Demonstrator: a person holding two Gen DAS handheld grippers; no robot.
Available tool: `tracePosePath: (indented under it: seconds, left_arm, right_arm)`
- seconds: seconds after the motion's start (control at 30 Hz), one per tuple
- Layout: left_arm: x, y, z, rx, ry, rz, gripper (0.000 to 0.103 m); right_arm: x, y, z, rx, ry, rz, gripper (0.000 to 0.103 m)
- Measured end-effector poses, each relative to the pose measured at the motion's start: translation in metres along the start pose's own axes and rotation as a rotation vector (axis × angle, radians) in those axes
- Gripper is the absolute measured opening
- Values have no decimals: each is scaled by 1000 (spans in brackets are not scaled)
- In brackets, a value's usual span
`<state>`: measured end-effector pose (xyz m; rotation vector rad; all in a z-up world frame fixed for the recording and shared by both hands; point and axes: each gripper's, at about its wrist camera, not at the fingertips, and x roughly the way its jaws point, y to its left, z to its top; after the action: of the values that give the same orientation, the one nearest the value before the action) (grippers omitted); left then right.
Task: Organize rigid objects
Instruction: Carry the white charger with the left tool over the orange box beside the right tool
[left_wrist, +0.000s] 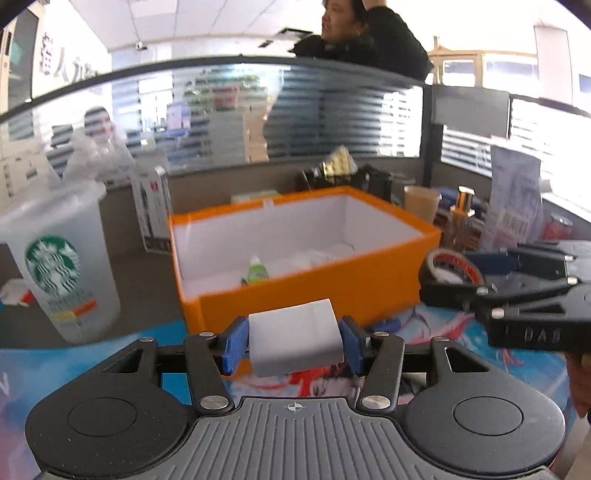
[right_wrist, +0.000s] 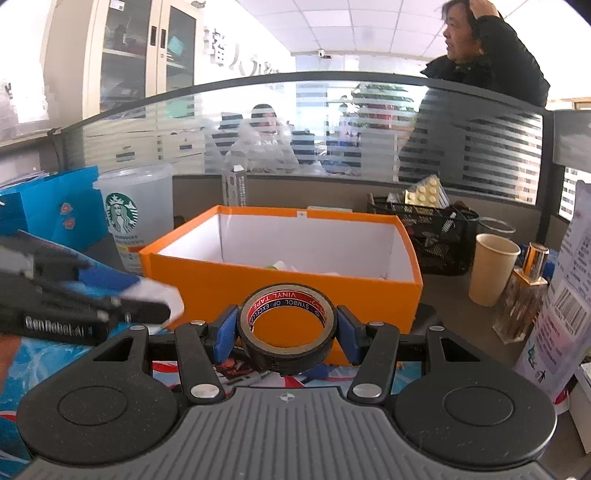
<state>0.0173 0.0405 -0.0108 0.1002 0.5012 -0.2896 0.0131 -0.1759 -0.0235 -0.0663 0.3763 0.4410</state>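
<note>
At the bottom centre of the left wrist view, the left gripper (left_wrist: 294, 343) is clamping a white block (left_wrist: 295, 338) between its blue pads; the block's underside is hiding behind the gripper body, and no marking is showing on it. In the right wrist view the right gripper (right_wrist: 287, 328) is pinching a black tape roll (right_wrist: 287, 326) at lower centre, its inner ring reading "VINYL TAPE" and "SYMBOL OF EXCELLE", the rest curving out of sight. At that view's left edge the other tool is showing blurred, with "GenRobot.AI" just legible on its side.

Just beyond both grippers the orange box (right_wrist: 280, 280) is sitting open at mid-frame; its near wall is covering most of the contents, so only a small green-labelled bottle (left_wrist: 255, 271) and some white items are peeking out. Further left, a frosted cup (left_wrist: 55, 258) is showing the Starbucks emblem, its smaller print unreadable. At the far right a paper sheet (right_wrist: 569, 306) with a barcode is being cut off by the frame edge.
</note>
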Motion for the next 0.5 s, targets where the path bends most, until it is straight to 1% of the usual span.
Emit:
tracePosePath:
  seconds: [0.23,0.5]
  left_arm:
    - [-11,-1,18,7,-43,6,52]
    - [-13,-1,30,10,-68,5,52]
  right_arm:
    - [-4,3,9,-13,-24,0,53]
    - [-2,6,18,-22,-36,0,53]
